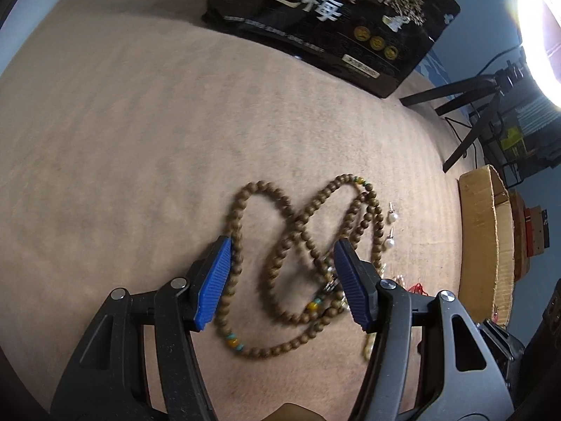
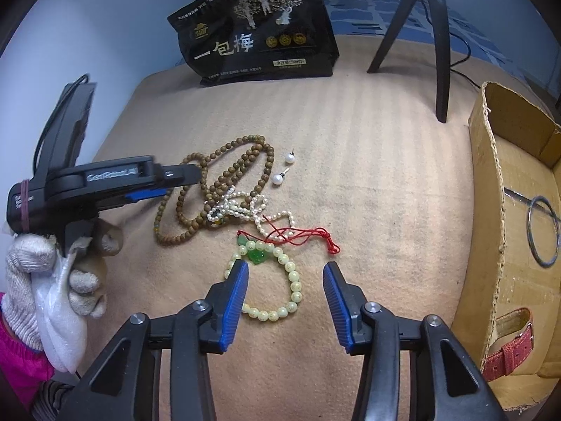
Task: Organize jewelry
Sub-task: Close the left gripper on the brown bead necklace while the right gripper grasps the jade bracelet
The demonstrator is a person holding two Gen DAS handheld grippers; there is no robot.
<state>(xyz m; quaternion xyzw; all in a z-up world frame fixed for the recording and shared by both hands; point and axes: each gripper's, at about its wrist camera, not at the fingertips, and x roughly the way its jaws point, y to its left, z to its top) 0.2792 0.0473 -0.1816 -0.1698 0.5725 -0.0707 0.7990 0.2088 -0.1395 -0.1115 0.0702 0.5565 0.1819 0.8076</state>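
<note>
A long brown wooden bead necklace lies tangled on the beige cloth. My left gripper is open just above it, jaws on either side of its loops; it also shows in the right wrist view. Two pearl earrings lie beside the necklace. A white pearl strand, a red cord with a green jade pendant and a pale green bead bracelet lie nearer. My right gripper is open and empty over the bracelet.
A cardboard box at the right holds a metal ring and a red watch strap. A black snack bag stands at the back. A black tripod stands near the box.
</note>
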